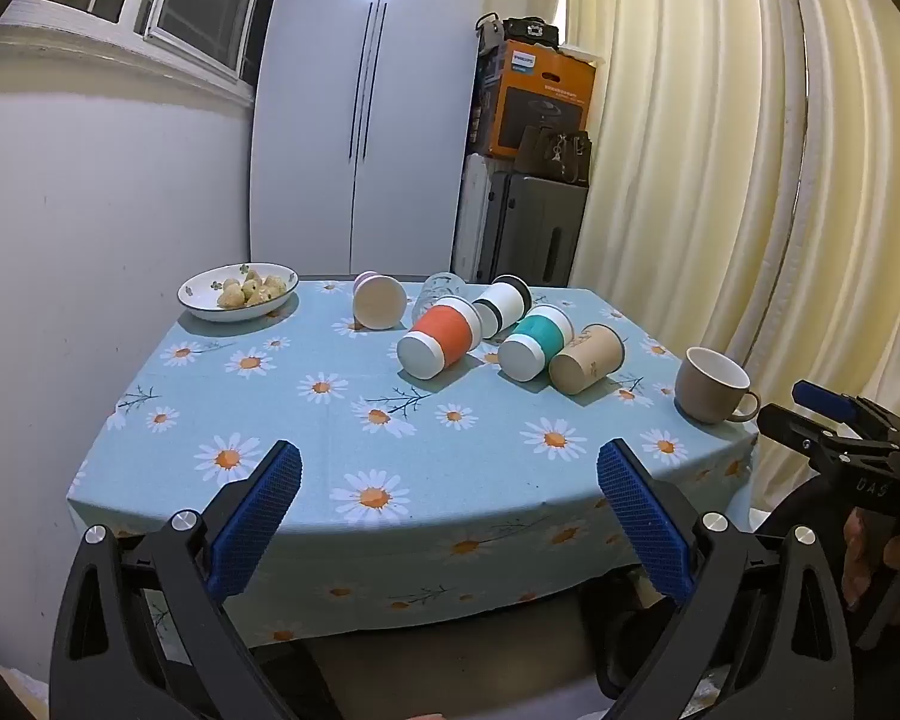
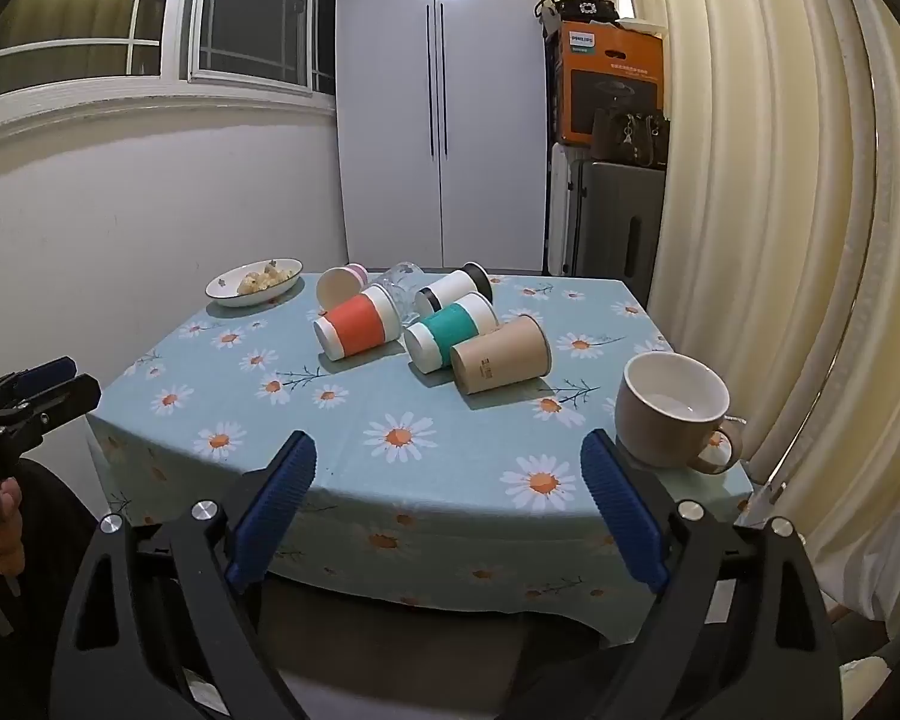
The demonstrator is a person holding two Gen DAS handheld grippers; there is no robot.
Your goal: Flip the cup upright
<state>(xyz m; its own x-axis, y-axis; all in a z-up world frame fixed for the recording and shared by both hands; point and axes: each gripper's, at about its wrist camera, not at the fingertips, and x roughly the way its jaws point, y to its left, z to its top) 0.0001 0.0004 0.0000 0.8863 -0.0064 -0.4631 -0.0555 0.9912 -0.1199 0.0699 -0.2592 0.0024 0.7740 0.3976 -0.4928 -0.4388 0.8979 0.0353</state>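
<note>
Several cups lie on their sides at the table's far middle: an orange-banded cup (image 1: 435, 338) (image 2: 360, 329), a teal-banded cup (image 1: 537, 341) (image 2: 450, 332), a brown paper cup (image 1: 586, 358) (image 2: 501, 355), a black-and-white cup (image 1: 504, 303) (image 2: 453, 289), a pink cup (image 1: 379, 300) (image 2: 337, 285) and a clear glass (image 1: 435, 294) (image 2: 402, 282). A beige mug (image 1: 713, 385) (image 2: 672, 411) stands upright at the right edge. My left gripper (image 1: 449, 468) is open and empty before the table's near edge. My right gripper (image 2: 449, 459) is open and empty, left of the mug.
A white bowl of food (image 1: 238, 291) (image 2: 254, 282) sits at the far left of the daisy tablecloth (image 1: 330, 420) (image 2: 450, 420). A wall is to the left, a curtain (image 2: 780, 240) to the right, a white cupboard and stacked boxes behind.
</note>
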